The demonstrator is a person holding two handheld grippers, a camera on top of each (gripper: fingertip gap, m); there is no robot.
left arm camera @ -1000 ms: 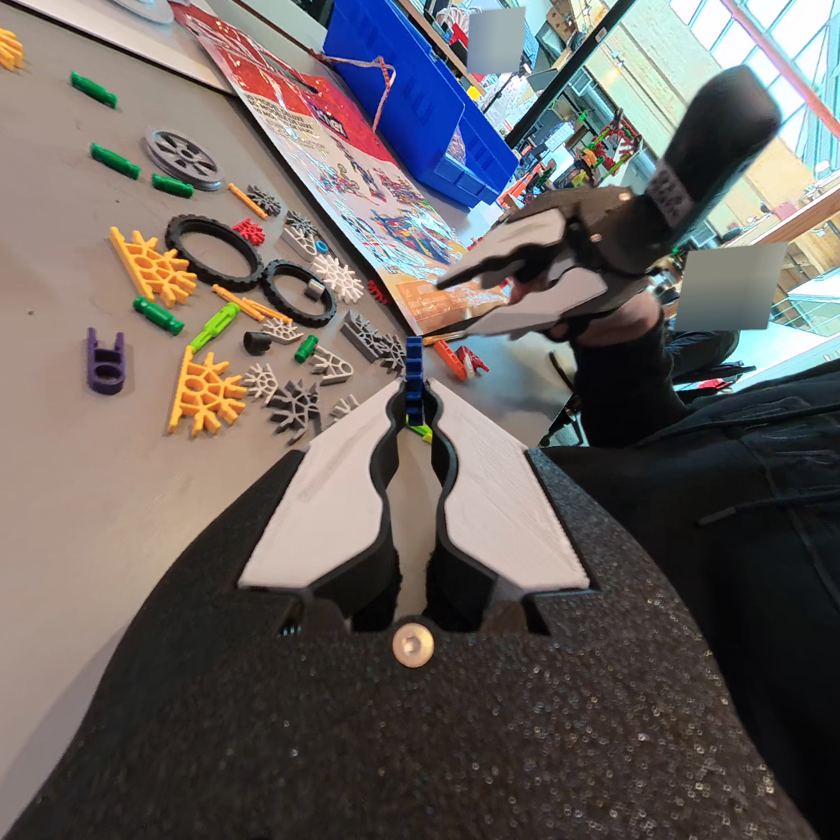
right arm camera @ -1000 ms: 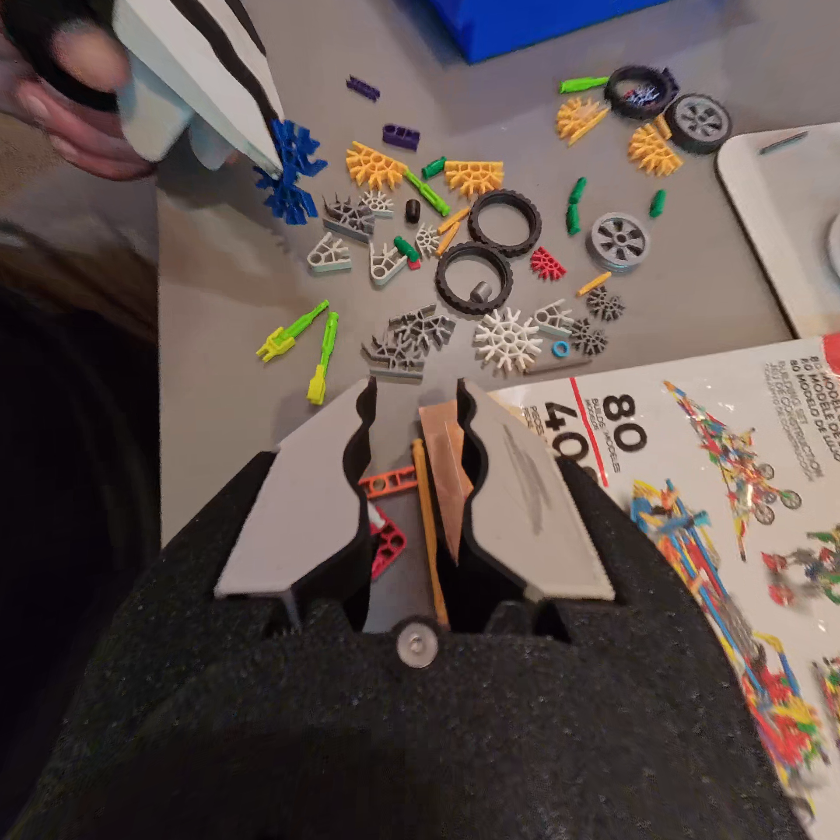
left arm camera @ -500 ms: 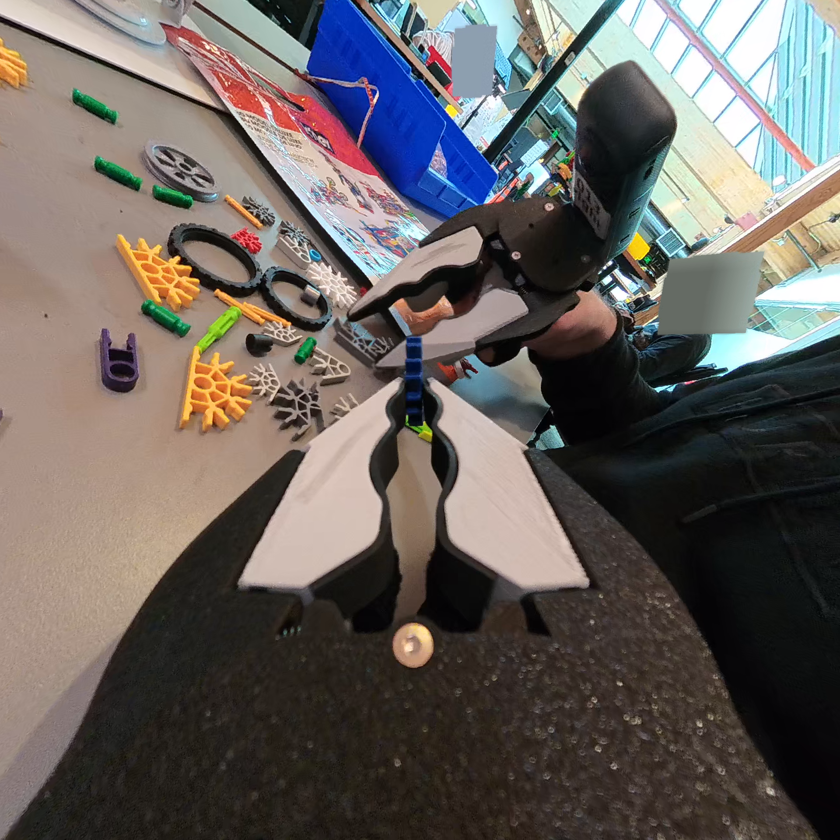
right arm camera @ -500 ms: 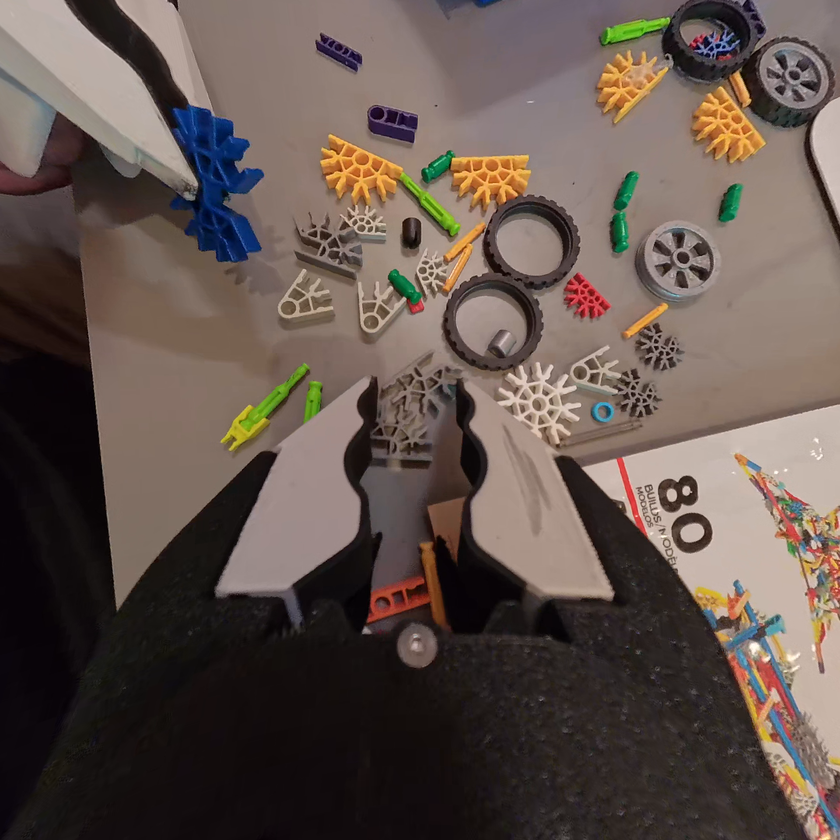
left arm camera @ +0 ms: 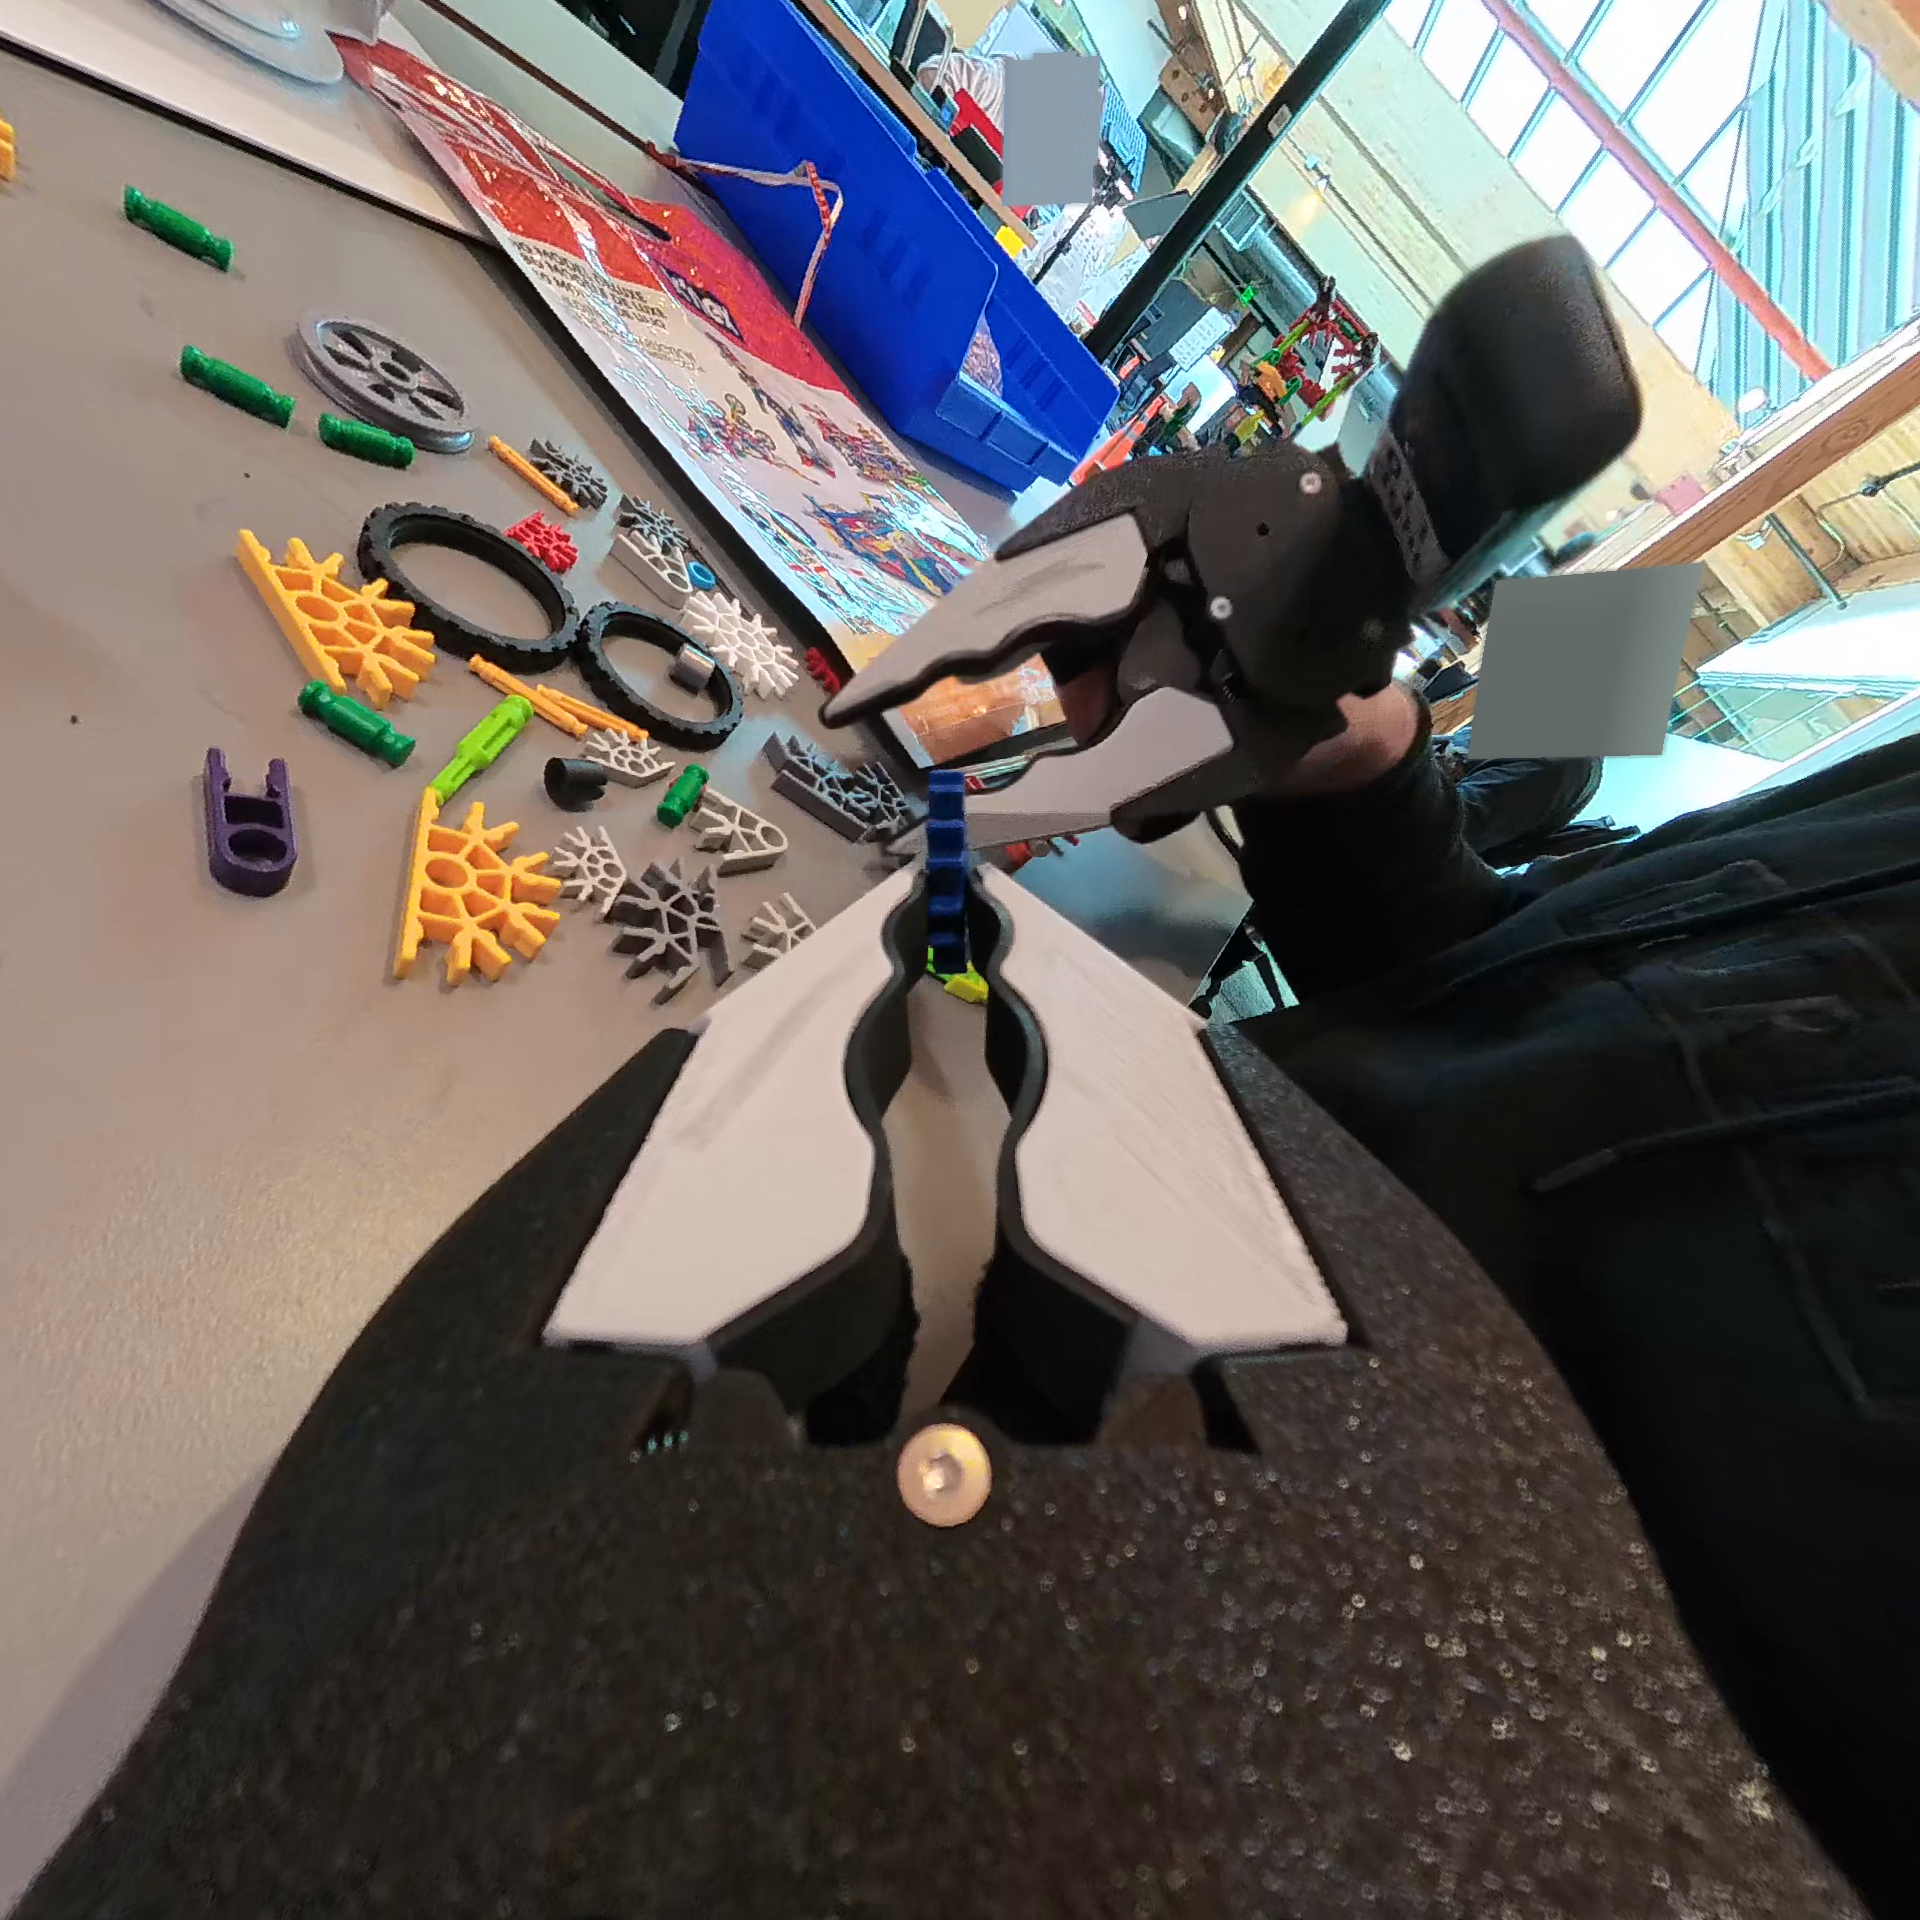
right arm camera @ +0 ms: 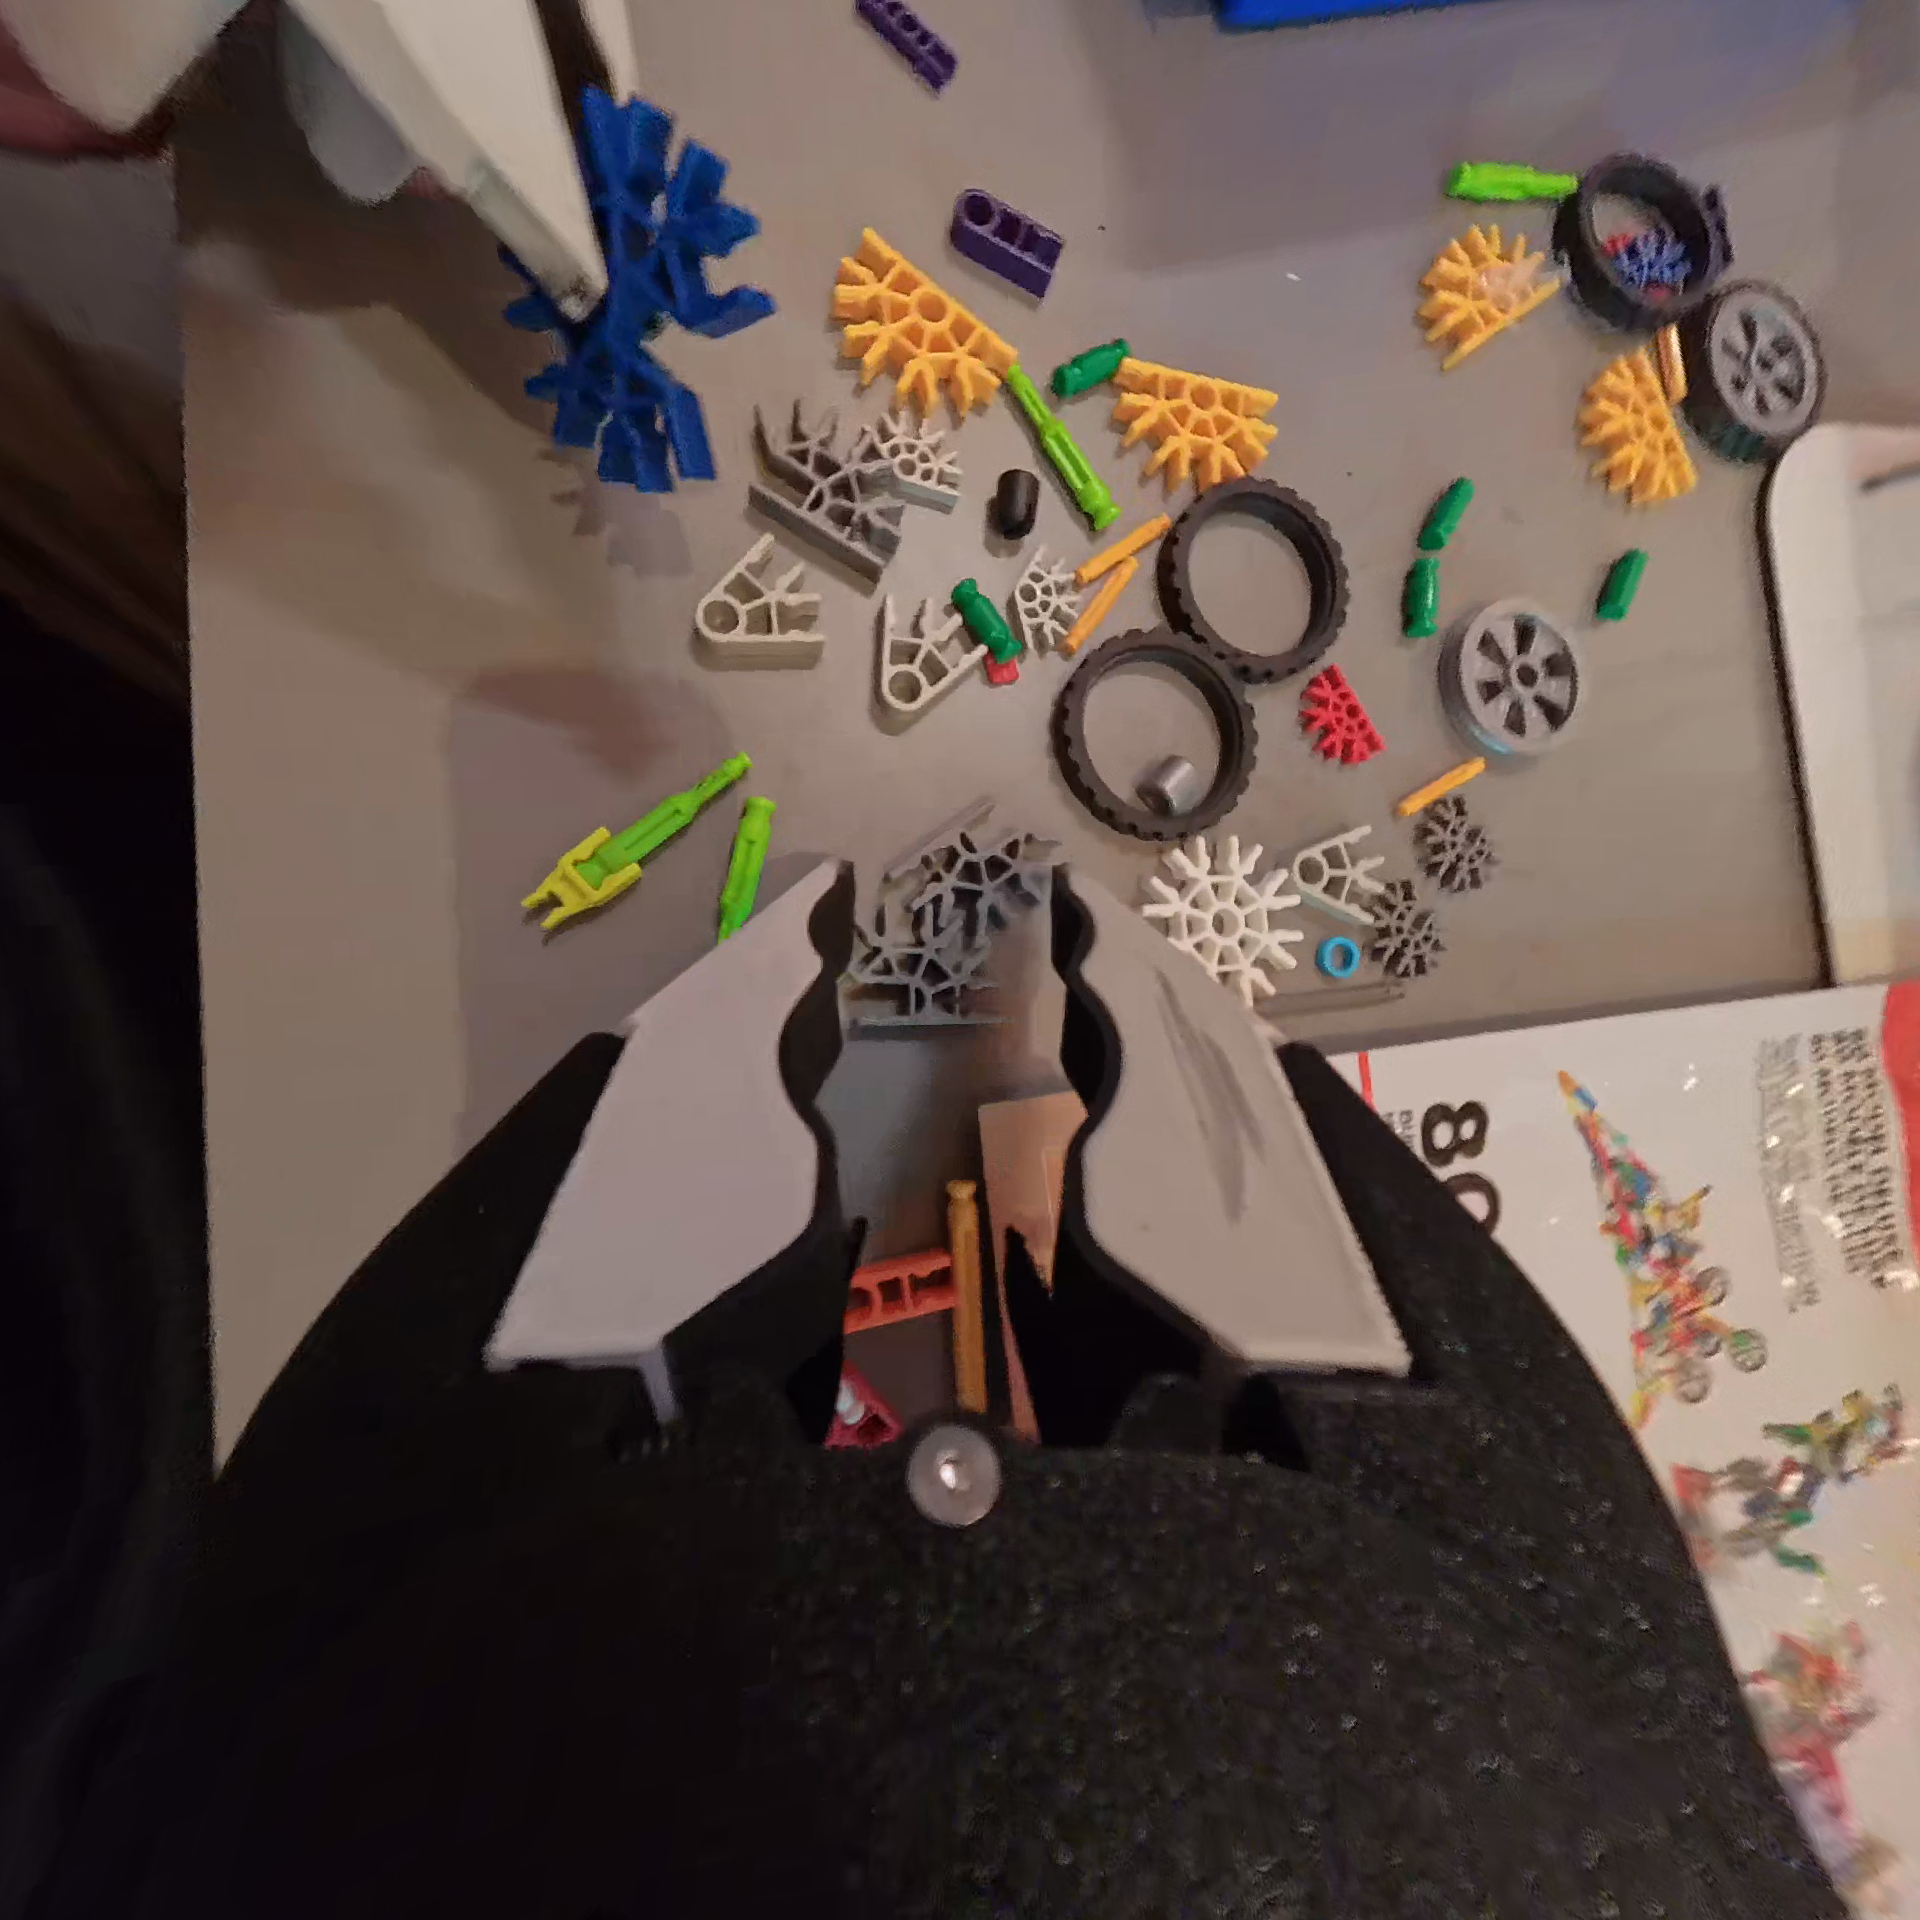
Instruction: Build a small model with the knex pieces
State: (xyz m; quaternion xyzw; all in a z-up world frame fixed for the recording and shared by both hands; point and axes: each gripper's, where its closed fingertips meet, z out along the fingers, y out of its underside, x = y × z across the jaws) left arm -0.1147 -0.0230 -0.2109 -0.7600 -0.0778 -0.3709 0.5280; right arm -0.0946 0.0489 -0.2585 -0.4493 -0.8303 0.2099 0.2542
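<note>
My left gripper [left arm camera: 943, 894] is shut on a blue snowflake connector [left arm camera: 945, 831] and holds it edge-on above the grey table [left arm camera: 156, 1039]. It also shows in the right wrist view [right arm camera: 566, 275], top left, with the blue connector [right arm camera: 644, 301]. My right gripper [right arm camera: 951, 883] is open and empty, its jaws either side of a pile of grey connectors [right arm camera: 935, 935], above them. In the left wrist view the right gripper [left arm camera: 883, 774] hangs just beyond the blue connector, over the grey connectors [left arm camera: 831, 795].
Loose parts lie about: two black tyres [right arm camera: 1252, 582], yellow fan connectors [right arm camera: 914, 322], green rods [right arm camera: 1060, 447], a white snowflake connector [right arm camera: 1221, 914], a grey wheel [right arm camera: 1512, 675], a purple clip [left arm camera: 249, 821]. A printed sheet [right arm camera: 1662, 1195] lies right, a blue bin [left arm camera: 883, 260] behind. The gap from one gripper's tips to the other's is roughly 9 cm. About 11 cm separates my left fingertips from the purple clip [left arm camera: 249, 821].
My right gripper has moved forward from over the orange rod and sheet corner to over the grey connectors. My left gripper still holds the blue connector.
</note>
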